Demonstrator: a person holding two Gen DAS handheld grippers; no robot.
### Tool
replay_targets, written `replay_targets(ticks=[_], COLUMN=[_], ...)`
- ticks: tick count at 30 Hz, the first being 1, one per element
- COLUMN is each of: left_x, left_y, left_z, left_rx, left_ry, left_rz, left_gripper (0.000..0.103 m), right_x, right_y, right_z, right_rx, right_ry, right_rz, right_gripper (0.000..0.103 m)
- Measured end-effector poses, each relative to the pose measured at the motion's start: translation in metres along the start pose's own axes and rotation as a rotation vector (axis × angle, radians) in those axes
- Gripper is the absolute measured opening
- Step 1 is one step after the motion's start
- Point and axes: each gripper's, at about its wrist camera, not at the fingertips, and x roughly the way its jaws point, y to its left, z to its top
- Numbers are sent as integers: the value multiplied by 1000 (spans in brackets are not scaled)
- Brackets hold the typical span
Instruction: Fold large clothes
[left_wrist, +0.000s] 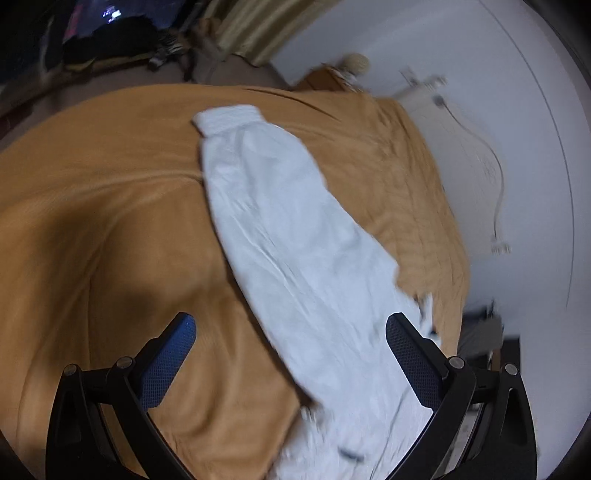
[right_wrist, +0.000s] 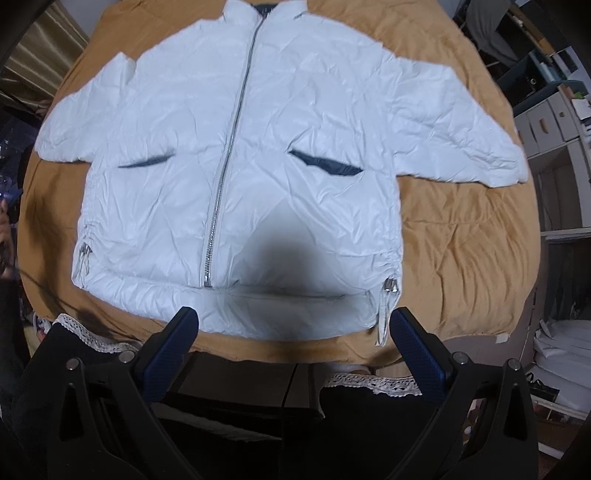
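Left wrist view: the left gripper (left_wrist: 291, 339) is spread wide, holding nothing, above the white jacket's (left_wrist: 295, 258) sleeve running diagonally across the tan bedspread (left_wrist: 110, 206), cuff farthest away.

Right wrist view: the right gripper (right_wrist: 293, 334) gapes empty near the jacket's (right_wrist: 258, 147) hem; it lies flat, zipped, collar away, both sleeves outspread. No readable writing.

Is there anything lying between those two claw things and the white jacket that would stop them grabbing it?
Nothing visible does. The white jacket lies flat, zipped, on the tan bedspread. The open right gripper faces its hem, and the open left gripper hangs over a sleeve.
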Motion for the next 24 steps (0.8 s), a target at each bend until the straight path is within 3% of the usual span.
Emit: replay_targets(ticks=[4, 8, 10, 13, 18, 21, 24], left_x=[64, 119, 133, 137, 110, 106, 105], left_y=[14, 41, 59, 70, 89, 95, 88], left_z=[49, 75, 79, 86, 58, 54, 57], left_rx=[-47, -192, -283, -352, -345, -312, -321], left_ry=[46, 105, 86, 47, 31, 56, 44], left_rz=[-59, -175, -234, -317, -341, -411, -369], left_gripper=[103, 103, 103, 102, 102, 102, 103], right_x=[15, 23, 25, 28, 30, 31, 34], right_y=[-2, -8, -10, -11, -13, -11, -6], right_z=[18, 33, 38, 45, 49, 46, 44], right_rx=[35, 81, 95, 100, 99, 77, 43], right_ry=[56, 78, 79, 81, 88, 88, 95], right_rz=[30, 28, 18, -8, -5, -13, -31], right_gripper=[103, 103, 103, 103, 103, 103, 103])
